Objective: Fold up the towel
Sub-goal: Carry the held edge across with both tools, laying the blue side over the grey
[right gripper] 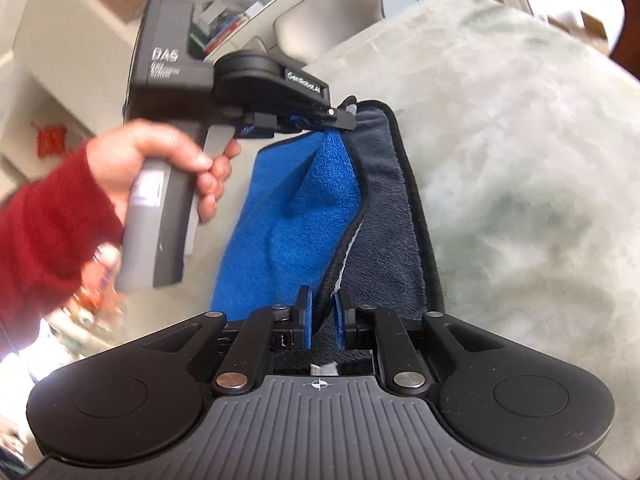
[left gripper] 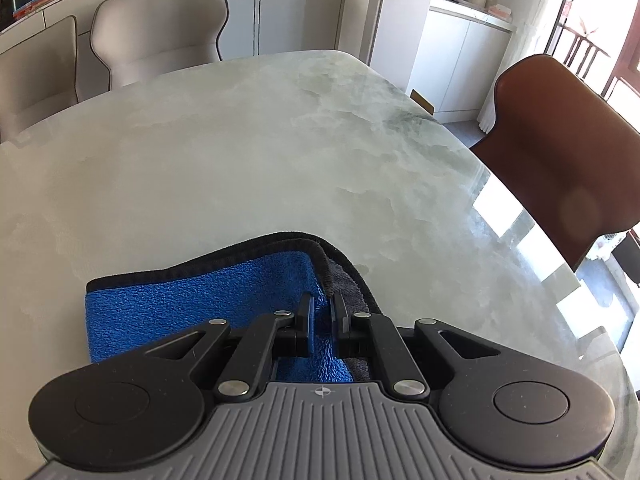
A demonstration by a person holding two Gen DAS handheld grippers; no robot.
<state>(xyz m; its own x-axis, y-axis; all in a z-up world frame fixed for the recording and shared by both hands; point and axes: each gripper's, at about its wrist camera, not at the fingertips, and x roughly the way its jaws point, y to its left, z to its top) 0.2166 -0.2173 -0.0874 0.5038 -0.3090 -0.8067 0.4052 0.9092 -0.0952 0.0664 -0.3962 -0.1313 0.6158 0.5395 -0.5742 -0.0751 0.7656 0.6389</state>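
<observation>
The towel [left gripper: 200,300] is blue on one face and dark grey on the other, with a black hem. It lies on the pale marble table [left gripper: 240,152]. My left gripper [left gripper: 322,308] is shut on the towel's hemmed edge near a corner. In the right wrist view the towel [right gripper: 296,208] stretches between both grippers, blue face folded over the grey face. My right gripper [right gripper: 322,312] is shut on the towel's near edge. The left gripper [right gripper: 340,114] shows at the towel's far end, held by a hand in a red sleeve.
A brown chair [left gripper: 560,152] stands at the table's right side. Two beige chairs [left gripper: 160,28] stand at the far side. White cabinets [left gripper: 452,52] and a shelf with a jug lie beyond. The table's right edge [left gripper: 520,208] is close.
</observation>
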